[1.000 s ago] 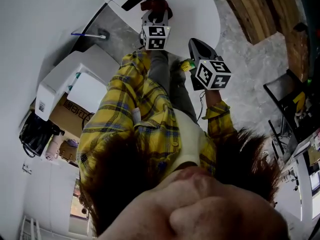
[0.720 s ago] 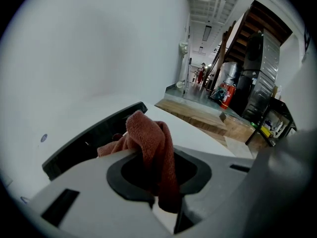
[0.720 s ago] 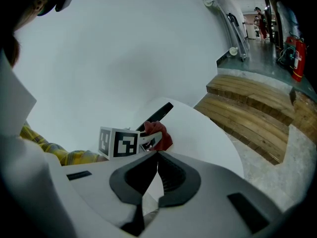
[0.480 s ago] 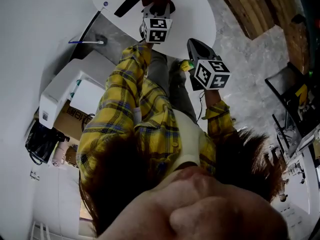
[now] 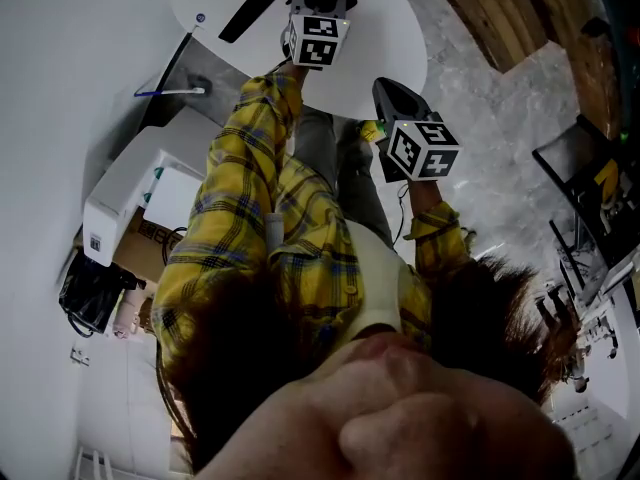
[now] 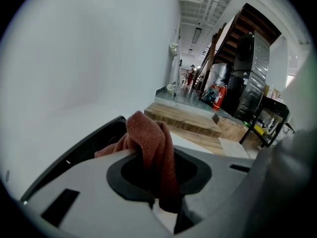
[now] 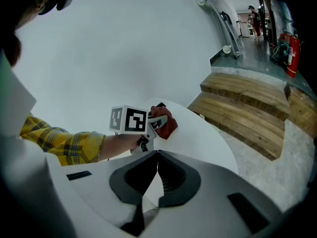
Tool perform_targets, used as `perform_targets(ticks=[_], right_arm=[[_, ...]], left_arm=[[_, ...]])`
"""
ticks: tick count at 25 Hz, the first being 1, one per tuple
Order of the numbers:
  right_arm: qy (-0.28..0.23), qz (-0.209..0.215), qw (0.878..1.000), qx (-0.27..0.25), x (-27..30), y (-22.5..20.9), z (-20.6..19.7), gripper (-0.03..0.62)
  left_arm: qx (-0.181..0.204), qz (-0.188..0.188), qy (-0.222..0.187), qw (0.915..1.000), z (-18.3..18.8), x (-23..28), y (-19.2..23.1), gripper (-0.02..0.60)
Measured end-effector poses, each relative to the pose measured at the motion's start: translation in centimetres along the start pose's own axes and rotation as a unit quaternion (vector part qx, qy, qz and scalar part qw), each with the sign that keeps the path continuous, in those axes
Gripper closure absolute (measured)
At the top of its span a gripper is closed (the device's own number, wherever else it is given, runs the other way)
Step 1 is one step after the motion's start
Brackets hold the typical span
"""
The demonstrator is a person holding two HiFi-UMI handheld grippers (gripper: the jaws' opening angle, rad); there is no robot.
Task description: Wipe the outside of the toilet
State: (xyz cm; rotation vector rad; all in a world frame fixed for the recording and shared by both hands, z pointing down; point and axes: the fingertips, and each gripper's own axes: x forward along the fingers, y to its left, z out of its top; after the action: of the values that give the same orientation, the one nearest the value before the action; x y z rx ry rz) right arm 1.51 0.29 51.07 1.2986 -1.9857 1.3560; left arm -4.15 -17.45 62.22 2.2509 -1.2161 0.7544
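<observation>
toilet [image 5: 385, 38] white | floor [image 5: 480, 138] grey marbled | steps [image 7: 247, 108] wooden | left tongs [image 6: 164, 202] clamp cloth [image 6: 148, 138]

Cloth [image 7: 167, 124] on toilet [image 7: 210, 145], left gripper [image 7: 157, 121] ahead of right gripper [image 7: 157, 158]

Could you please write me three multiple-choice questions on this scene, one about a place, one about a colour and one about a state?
1. Where is the cloth?
A. on the wooden steps
B. between the left gripper's jaws
C. on the floor

2. What colour is the cloth?
A. blue
B. white
C. reddish-brown

3. How do the right gripper's jaws stand?
A. shut, with nothing between them
B. wide open
C. shut on a sponge

Answers: 1 B, the left gripper view shows it pinched there; 2 C, both gripper views show that colour; 3 A, the right gripper view shows the jaws meeting, with nothing held.
</observation>
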Motion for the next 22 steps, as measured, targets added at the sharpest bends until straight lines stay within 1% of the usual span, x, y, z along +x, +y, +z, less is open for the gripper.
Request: perform_targets(ticks=[5, 11, 14, 18, 22], right_arm=[[0.003, -0.004, 1.0, 0.005, 0.1, -0.5, -0.3, 0.568], [0.004, -0.009, 1.0, 0.009, 0.1, -1.0, -0.3, 0.568], [0.001, -0.009, 1.0, 0.01, -0.1, -1.0, -0.3, 0.568], [-0.002, -0.007, 1.0, 0.011, -0.2, -0.8, -0.3, 0.569], [-0.006, -0.001, 1.0, 0.006, -0.6, -0.2, -0.3, 0.568]], left_arm=[[0.009, -0.017, -0.002, 0.9998, 0.6, 1.5, -0.3, 0.485], [0.009, -0.027, 0.0, 0.9996, 1.8, 3.0, -0.8, 0.483], [0.005, -0.025, -0.002, 0.9997, 2.4, 3.3, -0.7, 0.483], [-0.004, -0.014, -0.018, 0.9997, 3.5, 2.8, -0.4, 0.485], [-0.008, -0.008, -0.042, 0.999, 4.6, 0.2, -0.3, 0.483]])
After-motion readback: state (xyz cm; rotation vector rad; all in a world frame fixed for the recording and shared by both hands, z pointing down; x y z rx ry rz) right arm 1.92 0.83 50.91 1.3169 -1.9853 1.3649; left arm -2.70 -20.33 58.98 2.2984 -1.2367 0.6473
